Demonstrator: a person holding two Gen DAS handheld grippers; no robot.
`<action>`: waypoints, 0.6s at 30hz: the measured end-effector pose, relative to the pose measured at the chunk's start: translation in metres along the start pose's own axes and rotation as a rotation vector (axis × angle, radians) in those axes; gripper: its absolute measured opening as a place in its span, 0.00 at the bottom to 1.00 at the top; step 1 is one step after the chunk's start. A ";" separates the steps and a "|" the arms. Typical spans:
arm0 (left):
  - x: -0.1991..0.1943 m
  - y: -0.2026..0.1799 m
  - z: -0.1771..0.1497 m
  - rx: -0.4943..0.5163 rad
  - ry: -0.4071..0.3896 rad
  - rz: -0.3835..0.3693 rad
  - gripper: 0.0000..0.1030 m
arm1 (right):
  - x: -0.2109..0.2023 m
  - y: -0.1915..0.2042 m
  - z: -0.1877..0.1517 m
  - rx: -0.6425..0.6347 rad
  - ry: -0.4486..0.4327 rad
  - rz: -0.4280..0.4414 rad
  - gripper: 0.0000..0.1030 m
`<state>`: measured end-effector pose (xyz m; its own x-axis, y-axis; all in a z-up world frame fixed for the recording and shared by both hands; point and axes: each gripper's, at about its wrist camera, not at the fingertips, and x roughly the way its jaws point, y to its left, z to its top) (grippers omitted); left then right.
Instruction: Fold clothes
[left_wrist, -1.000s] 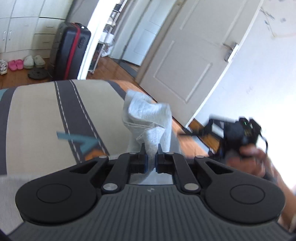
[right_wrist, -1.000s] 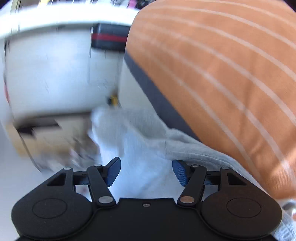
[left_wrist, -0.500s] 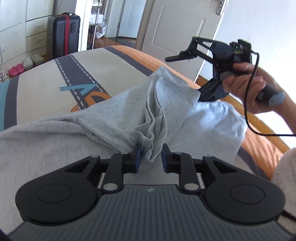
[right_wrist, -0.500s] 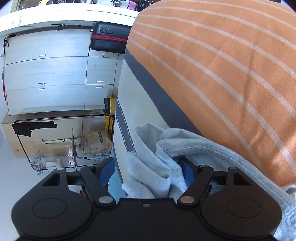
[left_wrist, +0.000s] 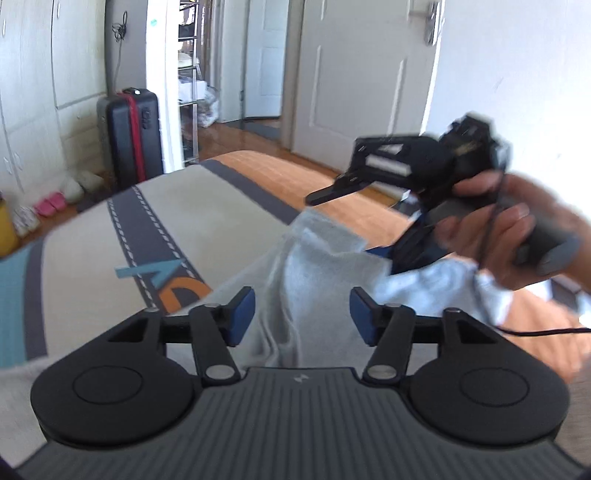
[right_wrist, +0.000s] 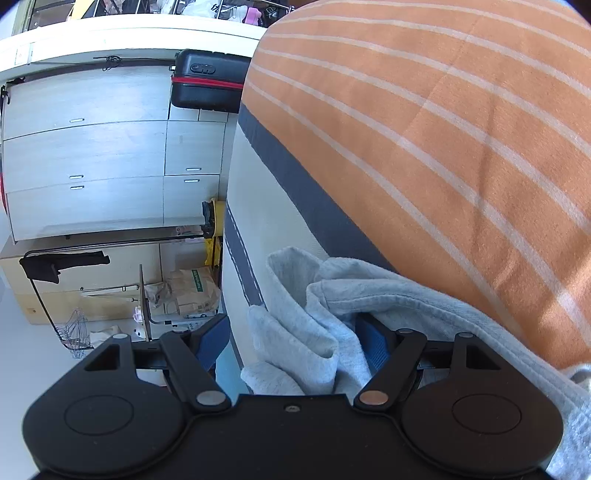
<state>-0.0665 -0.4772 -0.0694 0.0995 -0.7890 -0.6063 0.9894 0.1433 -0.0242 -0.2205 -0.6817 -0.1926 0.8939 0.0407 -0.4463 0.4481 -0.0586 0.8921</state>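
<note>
**Bedroom, grey garment on bed, both tools loose**

Bedspread (left_wrist: 92, 236) is the work surface: beige field, dark grey road-style bands with dashed white lines, teal block at the left edge, orange striped section (right_wrist: 424, 147) toward the far right side. Wood floor beyond the bed.

Left wrist view, left to right: white wardrobe doors (left_wrist: 33, 74), pink and pale slippers (left_wrist: 50, 203) on the floor, black suitcase with red stripe (left_wrist: 129, 136) standing upright by a white pillar, shelving in the doorway, white panel door (left_wrist: 354, 74) with a metal handle, white wall.

Grey garment (left_wrist: 314, 266) lies bunched on the bed, running from the left gripper (left_wrist: 302, 314) across to the right gripper (left_wrist: 373, 221). Left jaws are opening; fabric sits in the gap, pads not pressing it. Right gripper (right_wrist: 291, 343) is spread wide, a fold of the garment (right_wrist: 314, 314) between the fingers and lying against the right-hand pad, not pinched. Person's hand (left_wrist: 495, 229) holds that tool's handle; a black cable trails from it.

Right wrist view: drawer fronts (right_wrist: 92, 147), clothes rack, brown paper bags (right_wrist: 192, 291) with green print, too small to read.

Bedspread graphic shows a teal arrow shape and orange curve; no legible text.
</note>
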 end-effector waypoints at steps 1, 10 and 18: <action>0.007 0.001 0.000 0.005 0.008 0.014 0.56 | -0.001 0.000 0.000 0.001 0.003 0.002 0.77; -0.003 0.002 -0.029 -0.011 -0.045 -0.243 0.04 | -0.003 -0.005 0.004 0.014 0.016 0.025 0.77; -0.019 -0.003 -0.067 0.024 0.132 -0.253 0.27 | -0.002 -0.002 0.002 -0.003 0.010 0.024 0.77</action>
<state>-0.0780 -0.4225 -0.1113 -0.1643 -0.7129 -0.6817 0.9834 -0.0641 -0.1699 -0.2236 -0.6842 -0.1938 0.9042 0.0493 -0.4242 0.4266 -0.0567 0.9027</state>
